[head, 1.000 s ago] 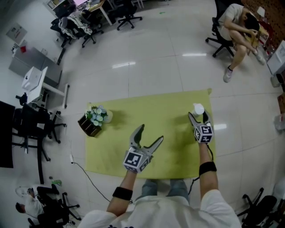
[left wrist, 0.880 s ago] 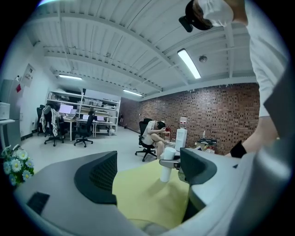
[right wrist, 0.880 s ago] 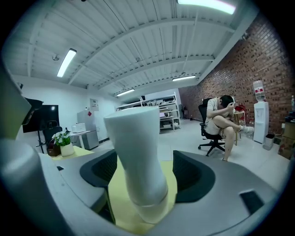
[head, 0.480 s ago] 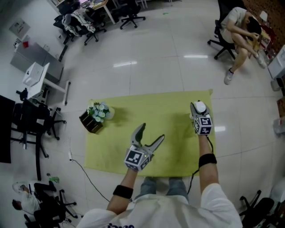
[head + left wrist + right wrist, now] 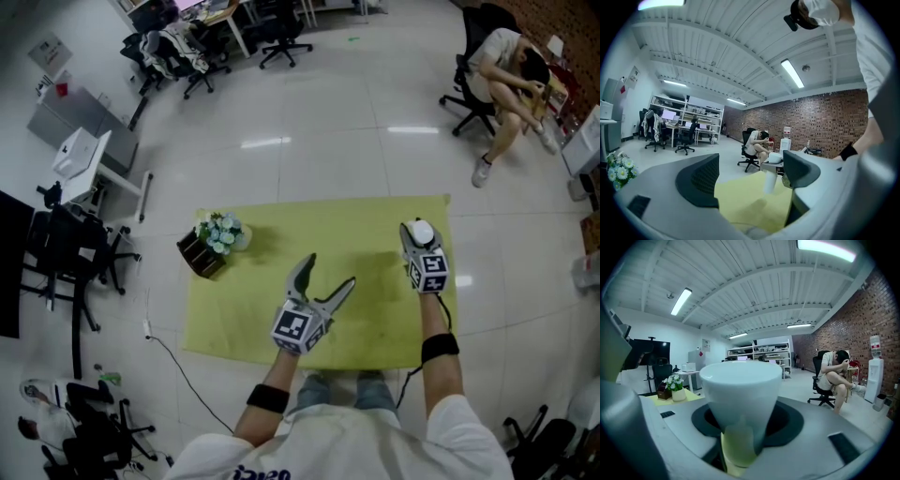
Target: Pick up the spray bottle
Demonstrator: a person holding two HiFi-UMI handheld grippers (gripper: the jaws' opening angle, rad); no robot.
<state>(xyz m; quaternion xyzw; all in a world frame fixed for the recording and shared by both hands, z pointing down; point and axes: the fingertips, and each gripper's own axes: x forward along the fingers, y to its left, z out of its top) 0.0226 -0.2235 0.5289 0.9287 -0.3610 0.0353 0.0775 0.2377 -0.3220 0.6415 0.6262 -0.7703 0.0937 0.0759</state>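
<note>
The spray bottle (image 5: pixel 422 229) is white, and its top shows at the right side of the yellow table (image 5: pixel 272 225) in the head view. My right gripper (image 5: pixel 418 238) is shut on it and holds it above the table. In the right gripper view the bottle (image 5: pixel 740 399) fills the space between the jaws, flaring wide toward the top. My left gripper (image 5: pixel 330 270) hovers open over the table's front middle, with nothing between its fingers (image 5: pixel 701 180). From the left gripper view the bottle (image 5: pixel 769 180) hangs far off, beyond the jaws.
A pot of white flowers beside a dark box (image 5: pixel 211 246) stands at the table's left end. A person sits bent over on an office chair (image 5: pixel 502 70) at the far right. Desks and chairs (image 5: pixel 178 47) line the far left.
My right gripper has shut on the spray bottle and raised it off the table. The left gripper has drifted slightly up and to the right, still open.
</note>
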